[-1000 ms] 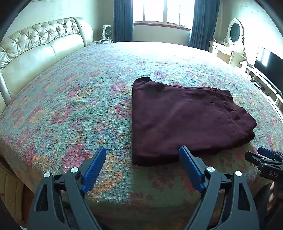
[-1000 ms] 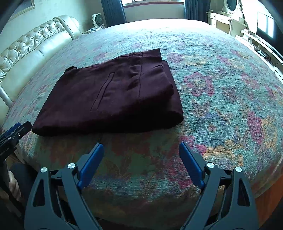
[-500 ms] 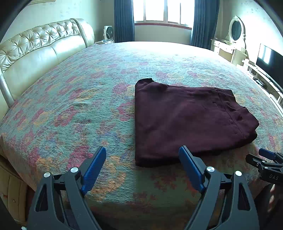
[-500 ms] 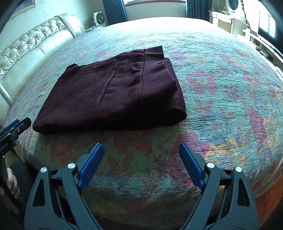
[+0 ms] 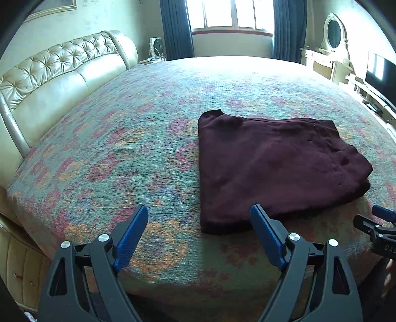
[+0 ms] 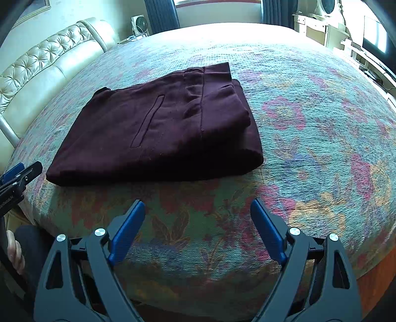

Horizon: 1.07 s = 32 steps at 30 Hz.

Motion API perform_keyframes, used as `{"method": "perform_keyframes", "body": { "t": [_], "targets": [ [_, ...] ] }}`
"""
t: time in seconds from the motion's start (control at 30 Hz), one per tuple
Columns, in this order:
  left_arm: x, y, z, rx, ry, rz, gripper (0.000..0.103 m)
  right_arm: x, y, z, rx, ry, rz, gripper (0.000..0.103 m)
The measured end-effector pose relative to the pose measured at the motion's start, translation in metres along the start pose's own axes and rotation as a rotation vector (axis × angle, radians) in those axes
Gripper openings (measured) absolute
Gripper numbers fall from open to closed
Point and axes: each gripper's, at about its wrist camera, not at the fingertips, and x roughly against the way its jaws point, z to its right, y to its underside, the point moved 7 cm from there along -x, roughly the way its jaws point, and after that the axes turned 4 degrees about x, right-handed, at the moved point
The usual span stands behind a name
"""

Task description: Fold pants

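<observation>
A: Blue-padded and black-framed, the left gripper (image 5: 199,231) has its jaws spread wide with nothing between them. It sits above the near edge of the bed (image 5: 128,138) and touches no fabric. Confirm the other side.

B: Right gripper (image 6: 198,223): same condition, jaws wide apart, empty, above the near edge of the bed and clear of the cloth. In the right wrist view the tip of the left gripper shows at the far left border, with fingers (image 6: 14,250) of the person's hand on its handle below.

A: Location of the pants (image 5: 272,171)?

B: Dark maroon, folded into a compact rectangle of several layers, lying flat on the floral bedspread near the bed's near edge. From the left gripper the stack lies ahead and to the right; its near left corner is just beyond the right-hand blue pad. From the right gripper it lies ahead and to the left. A slit pocket (image 6: 148,121) faces up on the top layer.

A: Surroundings, referenced to the bed?

B: Tufted cream headboard (image 5: 59,74) along its left side. Window (image 5: 232,14) with dark blue curtains beyond its far end. Small fan (image 5: 156,47) at the far left corner. Dresser with an oval mirror (image 5: 334,32) and a dark screen (image 5: 381,71) to the right.
</observation>
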Motion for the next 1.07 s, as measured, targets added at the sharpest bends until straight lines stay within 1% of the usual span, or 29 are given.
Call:
{"method": "perform_keyframes", "body": {
  "t": [0.13, 0.27, 0.33, 0.37, 0.43, 0.47, 0.53, 0.57, 0.63, 0.67, 0.73, 0.83, 0.9, 0.93, 0.97, 1.03, 1.07],
  "targets": [
    [0.007, -0.003, 0.002, 0.002, 0.022, 0.027, 0.083, -0.001, 0.001, -0.001, -0.002, -0.003, -0.002, 0.087],
    [0.016, -0.010, 0.006, 0.014, 0.092, 0.049, 0.083, -0.002, 0.002, 0.000, -0.006, -0.010, -0.009, 0.087],
    [0.018, -0.015, 0.009, 0.004, 0.106, 0.045, 0.086, -0.003, 0.003, 0.000, -0.012, -0.015, -0.015, 0.087],
    [0.018, -0.017, 0.011, -0.009, 0.099, 0.035, 0.087, -0.003, 0.004, 0.001, -0.016, -0.018, -0.019, 0.087],
    [0.017, -0.021, 0.013, -0.050, 0.041, 0.006, 0.088, -0.005, 0.005, 0.001, -0.025, -0.029, -0.029, 0.087],
    [0.016, -0.024, 0.015, -0.067, 0.031, -0.010, 0.089, -0.005, 0.005, 0.001, -0.029, -0.034, -0.030, 0.087],
    [0.016, -0.029, 0.020, -0.064, 0.097, -0.006, 0.089, -0.004, 0.005, 0.001, -0.038, -0.045, -0.029, 0.087],
    [0.017, -0.034, 0.021, -0.036, 0.141, 0.011, 0.089, -0.003, 0.004, 0.000, -0.045, -0.056, -0.022, 0.087],
    [0.016, -0.046, 0.019, 0.026, 0.218, 0.020, 0.089, 0.000, 0.002, -0.001, -0.055, -0.071, -0.010, 0.087],
    [0.014, -0.055, 0.016, 0.035, 0.216, 0.022, 0.089, 0.002, 0.001, -0.001, -0.061, -0.084, -0.008, 0.087],
    [0.010, -0.077, 0.000, 0.039, 0.173, 0.074, 0.089, 0.009, -0.008, 0.000, -0.081, -0.114, 0.004, 0.087],
    [-0.014, -0.107, -0.027, -0.033, 0.012, 0.141, 0.089, 0.021, -0.038, 0.009, -0.103, -0.150, 0.046, 0.087],
    [-0.047, -0.123, -0.050, -0.045, -0.073, 0.127, 0.089, 0.025, -0.074, 0.018, -0.092, -0.152, 0.085, 0.087],
    [-0.067, -0.131, -0.063, -0.040, -0.099, 0.108, 0.089, 0.025, -0.098, 0.026, -0.093, -0.147, 0.115, 0.087],
    [-0.081, -0.136, -0.073, -0.029, -0.110, 0.093, 0.089, 0.023, -0.121, 0.035, -0.094, -0.135, 0.144, 0.090],
    [-0.128, -0.150, -0.102, 0.016, -0.147, 0.037, 0.089, 0.011, -0.173, 0.055, -0.078, -0.070, 0.203, 0.094],
    [-0.149, -0.154, -0.115, 0.036, -0.163, 0.010, 0.089, -0.003, -0.202, 0.066, -0.064, -0.046, 0.225, 0.094]
  ]
}}
